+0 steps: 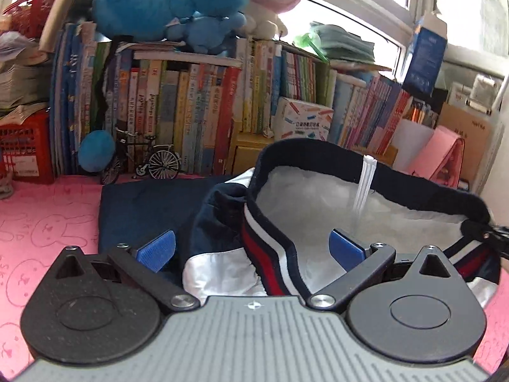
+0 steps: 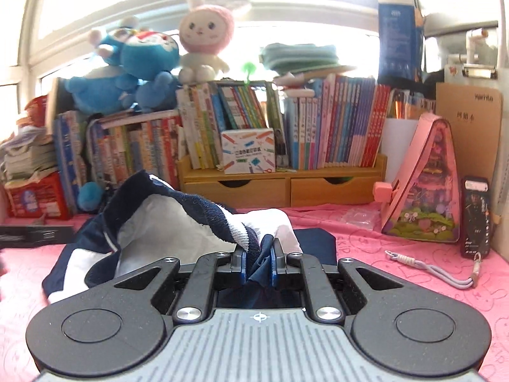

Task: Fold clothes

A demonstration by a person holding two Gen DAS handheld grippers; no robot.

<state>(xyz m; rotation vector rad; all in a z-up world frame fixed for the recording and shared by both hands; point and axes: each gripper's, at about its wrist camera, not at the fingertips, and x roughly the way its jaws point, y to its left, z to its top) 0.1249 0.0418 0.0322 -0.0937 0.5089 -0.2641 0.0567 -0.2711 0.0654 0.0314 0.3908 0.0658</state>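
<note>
Where legible, "SKIP" (image 2: 345,245) on pink cloth (image 2: 397,286)

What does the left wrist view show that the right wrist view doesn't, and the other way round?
Left wrist only: the open left gripper over the navy garment's red-white-navy striped band, and a small black model bicycle.
Right wrist only: the right gripper shut on navy fabric, two wooden drawers, and a pale cord.
Both: the pink mat, bookshelf row, pink-hooded plush rabbit.
</note>
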